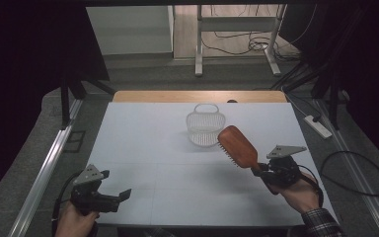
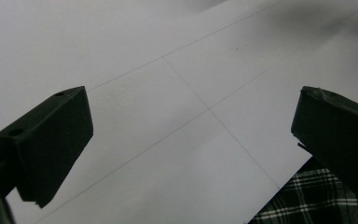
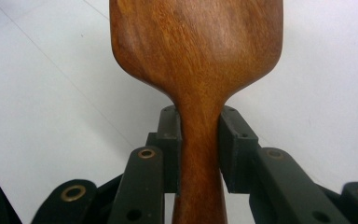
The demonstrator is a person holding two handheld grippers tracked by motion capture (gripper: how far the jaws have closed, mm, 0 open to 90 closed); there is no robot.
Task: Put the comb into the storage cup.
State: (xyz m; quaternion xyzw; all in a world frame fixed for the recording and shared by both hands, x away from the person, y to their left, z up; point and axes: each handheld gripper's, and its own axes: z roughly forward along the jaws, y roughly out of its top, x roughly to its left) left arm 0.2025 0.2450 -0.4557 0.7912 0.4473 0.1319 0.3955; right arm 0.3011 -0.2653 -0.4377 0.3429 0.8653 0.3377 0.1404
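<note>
Right gripper [image 1: 262, 171] has the wooden hairbrush [image 1: 237, 145] clamped by its narrow handle, and in the right gripper view the fingers [image 3: 170, 140] pinch the neck just below where the wood flares into the paddle [image 3: 196, 42]. The brush hangs off the bench [image 1: 143, 148], head angled up and away from the fingers, bristles facing down and to the left. The white basket [image 1: 203, 129] sits just beyond the brush head, so that looks like the drop spot.

Here's the risk: all the weight is out past the fingers, on a smooth rounded handle. A quick swing could let the brush pivot or slide in the pinch, and the head would dip. If it comes in low, the bristles or paddle edge may clip the basket rim and shove or tip that light basket. The basket mouth also looks narrow for a brush this long, so a level release could leave it teetering across the rim.

Left gripper [image 1: 114, 197] idles near the bench's front edge, fingers [image 2: 46, 144] spread wide, nothing between them.
</note>
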